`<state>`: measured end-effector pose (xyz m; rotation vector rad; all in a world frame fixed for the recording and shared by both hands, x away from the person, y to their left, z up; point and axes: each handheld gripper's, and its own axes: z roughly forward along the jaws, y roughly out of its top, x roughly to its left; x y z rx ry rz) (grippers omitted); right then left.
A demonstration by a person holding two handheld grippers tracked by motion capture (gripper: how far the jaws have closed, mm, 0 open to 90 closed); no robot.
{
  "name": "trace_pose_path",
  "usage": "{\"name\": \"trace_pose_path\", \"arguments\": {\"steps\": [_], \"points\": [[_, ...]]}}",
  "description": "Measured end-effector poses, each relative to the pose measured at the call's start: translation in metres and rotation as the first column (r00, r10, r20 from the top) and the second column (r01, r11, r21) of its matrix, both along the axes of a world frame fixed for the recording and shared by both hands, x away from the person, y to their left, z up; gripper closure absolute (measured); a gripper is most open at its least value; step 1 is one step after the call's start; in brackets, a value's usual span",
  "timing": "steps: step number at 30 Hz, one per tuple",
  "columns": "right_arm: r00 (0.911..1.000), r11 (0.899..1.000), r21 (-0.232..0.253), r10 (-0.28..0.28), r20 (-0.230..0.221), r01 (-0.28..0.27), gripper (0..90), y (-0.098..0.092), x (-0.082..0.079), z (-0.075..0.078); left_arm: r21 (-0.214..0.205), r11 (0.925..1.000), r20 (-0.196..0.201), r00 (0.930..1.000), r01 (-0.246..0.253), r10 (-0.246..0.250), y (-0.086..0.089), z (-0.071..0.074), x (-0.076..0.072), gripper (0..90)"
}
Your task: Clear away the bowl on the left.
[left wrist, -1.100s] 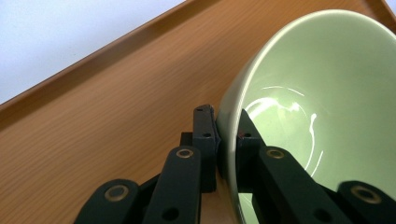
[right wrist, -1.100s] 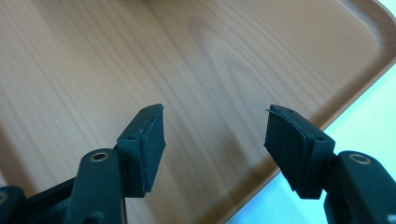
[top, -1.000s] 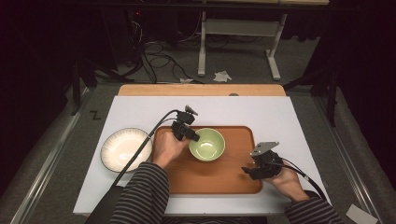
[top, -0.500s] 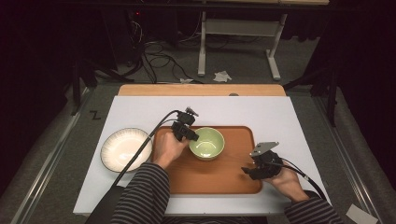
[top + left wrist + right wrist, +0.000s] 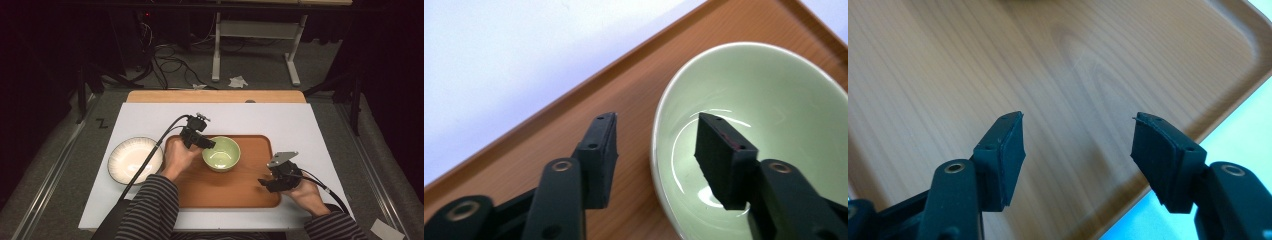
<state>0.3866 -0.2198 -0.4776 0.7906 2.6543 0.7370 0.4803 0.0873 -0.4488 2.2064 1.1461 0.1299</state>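
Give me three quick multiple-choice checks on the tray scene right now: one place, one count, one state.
1. Where is the green bowl?
A on the wooden tray
B on the floor
C stacked on the white plate

2. How many dishes are on the table?
A one
B two
C four

3. The left gripper jaws are:
A clamped on the rim
B open, straddling the rim
C far from the bowl

Answers: 1 A, bowl sits on the tray; 2 B, bowl plus plate; 3 B, gaps show either side of the rim.
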Motion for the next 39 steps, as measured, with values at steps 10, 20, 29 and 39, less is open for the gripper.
{"name": "trace_pose_path", "arguments": {"steps": [10,20,29,39], "points": [[1.0000,1.000,-0.002,0.000,-0.005,0.000,39.6,0.000,0.000,-0.001,0.044,0.9990,0.025,0.9997,-0.001,-0.001,0.011,0.016,-0.008,47.6],[0.9999,1.000,-0.008,0.001,-0.010,-0.001,39.6,0.000,0.000,-0.001,0.074,0.9972,0.051,0.9986,0.011,-0.015,0.023,0.030,-0.016,45.0],[0.9998,1.000,-0.011,0.002,-0.019,-0.002,39.4,0.000,0.000,-0.001,0.082,0.9966,0.070,0.9974,0.011,-0.017,0.031,0.035,-0.023,43.4],[0.9998,1.000,-0.011,0.009,-0.018,-0.009,39.5,0.000,0.000,-0.001,0.078,0.9970,0.090,0.9960,-0.005,-0.002,0.041,0.042,-0.029,42.2]]}}
